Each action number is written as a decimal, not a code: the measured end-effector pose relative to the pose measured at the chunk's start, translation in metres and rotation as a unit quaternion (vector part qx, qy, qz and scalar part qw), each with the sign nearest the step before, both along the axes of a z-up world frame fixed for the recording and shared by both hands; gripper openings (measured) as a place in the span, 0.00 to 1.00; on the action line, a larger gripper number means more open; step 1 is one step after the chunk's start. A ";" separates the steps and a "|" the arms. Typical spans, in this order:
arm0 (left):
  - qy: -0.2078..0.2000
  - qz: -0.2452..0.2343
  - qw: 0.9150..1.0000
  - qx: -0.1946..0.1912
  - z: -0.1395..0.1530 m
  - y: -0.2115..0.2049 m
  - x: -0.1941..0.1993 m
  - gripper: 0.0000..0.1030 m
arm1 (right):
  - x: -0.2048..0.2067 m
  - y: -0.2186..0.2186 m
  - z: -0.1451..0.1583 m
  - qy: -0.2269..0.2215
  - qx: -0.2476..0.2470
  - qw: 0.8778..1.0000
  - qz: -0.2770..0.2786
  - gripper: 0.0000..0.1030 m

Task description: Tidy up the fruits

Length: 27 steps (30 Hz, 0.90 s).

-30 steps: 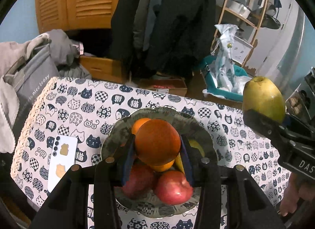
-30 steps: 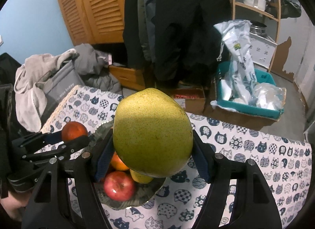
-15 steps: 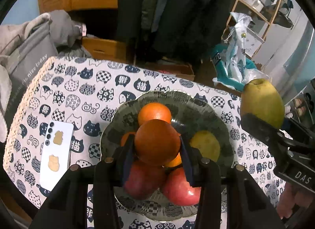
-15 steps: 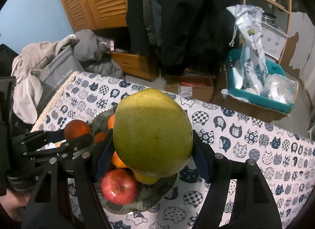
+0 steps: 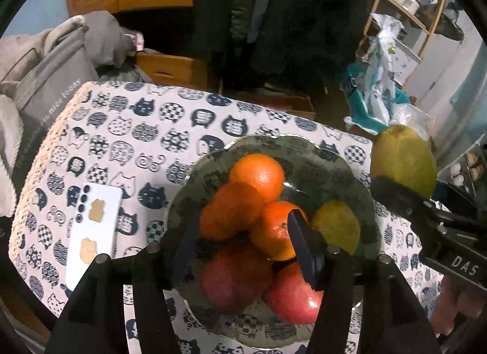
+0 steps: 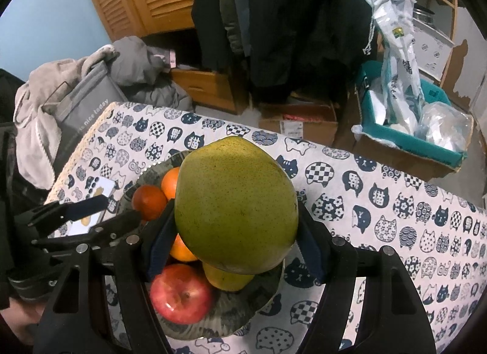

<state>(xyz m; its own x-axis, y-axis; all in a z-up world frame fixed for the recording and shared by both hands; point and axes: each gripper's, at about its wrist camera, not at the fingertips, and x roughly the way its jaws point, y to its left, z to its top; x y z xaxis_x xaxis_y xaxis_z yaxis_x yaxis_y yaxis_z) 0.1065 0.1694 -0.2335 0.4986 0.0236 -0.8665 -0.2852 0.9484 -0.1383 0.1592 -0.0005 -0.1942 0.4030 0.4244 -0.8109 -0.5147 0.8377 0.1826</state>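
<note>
A dark patterned glass bowl (image 5: 328, 159) on the cat-print tablecloth holds three oranges, two red apples (image 5: 292, 296) and a yellow-green fruit (image 5: 338, 226). My left gripper (image 5: 240, 232) is open just above the pile; the orange (image 5: 234, 211) it held rests on the other fruit between its fingers. My right gripper (image 6: 234, 241) is shut on a large green pear (image 6: 236, 205) and holds it above the bowl's right side; the pear also shows in the left wrist view (image 5: 401, 162). The left gripper shows in the right wrist view (image 6: 100, 214).
A white phone (image 5: 91, 232) lies on the cloth left of the bowl. A grey bag (image 5: 48, 86) and clothes sit past the table's left edge. Cardboard boxes (image 6: 301, 119), a teal bin (image 6: 426, 138) and hanging coats are behind the table.
My left gripper lowered to the bowl and opened, leaving its orange on the pile. My right gripper moved closer over the bowl with the pear.
</note>
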 end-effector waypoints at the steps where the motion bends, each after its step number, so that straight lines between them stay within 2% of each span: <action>1: -0.001 0.004 1.000 0.002 0.000 0.003 0.000 0.63 | 0.002 0.002 -0.003 0.004 -0.001 1.000 0.002 0.70; 10: -0.002 0.027 1.000 0.012 0.004 0.016 -0.006 0.65 | 0.013 0.025 -0.029 0.036 -0.015 0.999 0.020 0.70; 21: -0.007 0.040 0.999 0.011 0.010 0.026 -0.012 0.65 | 0.018 0.043 -0.048 0.067 -0.044 0.996 0.034 0.71; 27: -0.014 0.042 0.999 0.008 0.015 0.027 -0.014 0.65 | 0.018 0.040 -0.039 0.063 -0.026 0.997 0.030 0.71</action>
<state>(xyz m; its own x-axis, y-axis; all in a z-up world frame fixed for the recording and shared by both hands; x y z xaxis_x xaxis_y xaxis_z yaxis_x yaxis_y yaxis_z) 0.0926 0.1964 -0.2182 0.5177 0.0811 -0.8517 -0.3608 0.9234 -0.1313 0.1770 0.0393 -0.2330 0.2717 0.4002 -0.8752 -0.5393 0.8165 0.2060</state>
